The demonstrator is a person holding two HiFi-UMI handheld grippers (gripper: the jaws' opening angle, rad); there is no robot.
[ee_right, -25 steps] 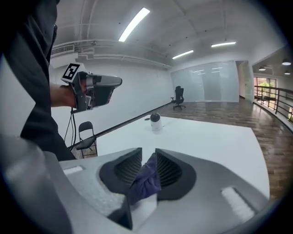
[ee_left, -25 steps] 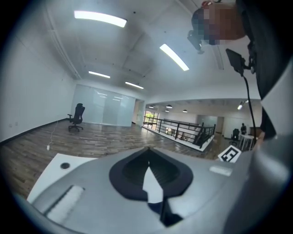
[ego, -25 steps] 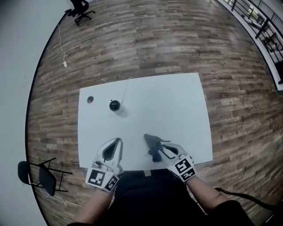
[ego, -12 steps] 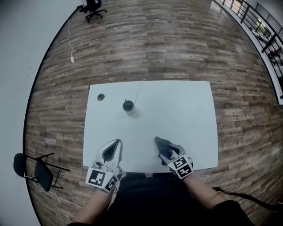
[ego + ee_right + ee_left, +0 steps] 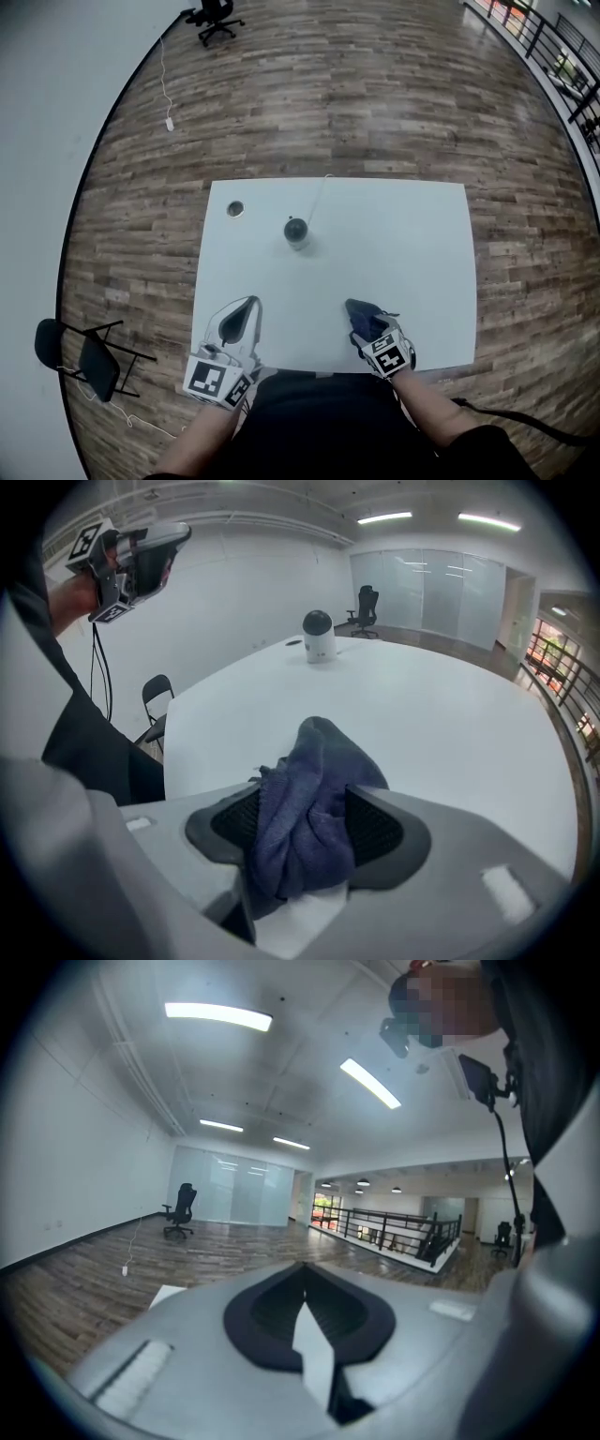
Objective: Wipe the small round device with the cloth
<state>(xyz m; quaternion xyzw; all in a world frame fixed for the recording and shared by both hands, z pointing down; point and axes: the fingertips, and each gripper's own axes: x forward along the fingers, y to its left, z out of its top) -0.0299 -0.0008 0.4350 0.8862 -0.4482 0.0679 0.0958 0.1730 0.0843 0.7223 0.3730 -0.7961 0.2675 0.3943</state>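
small round device (image 5: 296, 232) is sitting on the far left part of the white table (image 5: 422, 262), well apart from both grippers. i'm guessing it's light and smooth, a dark ball top on a pale base, so it's probably sliding or tipping if wiped hard. the base is looking like the spot to pinch it steady.

going left to right: a folding chair (image 5: 89, 361) is standing on the floor off the table's corner. the left gripper (image 5: 303, 1290) is hanging in the air with its jaws pressed together on nothing. a little round disc (image 5: 235, 209) is lying near the device, and a thin cable (image 5: 317, 197) is running from it to the far edge, so that could be snagging. the right gripper (image 5: 364, 323) has just been opening its jaws wide, with the soft, limp cloth (image 5: 314, 752) bunching loosely between them by the near edge. nothing seems to be blocking the way across.
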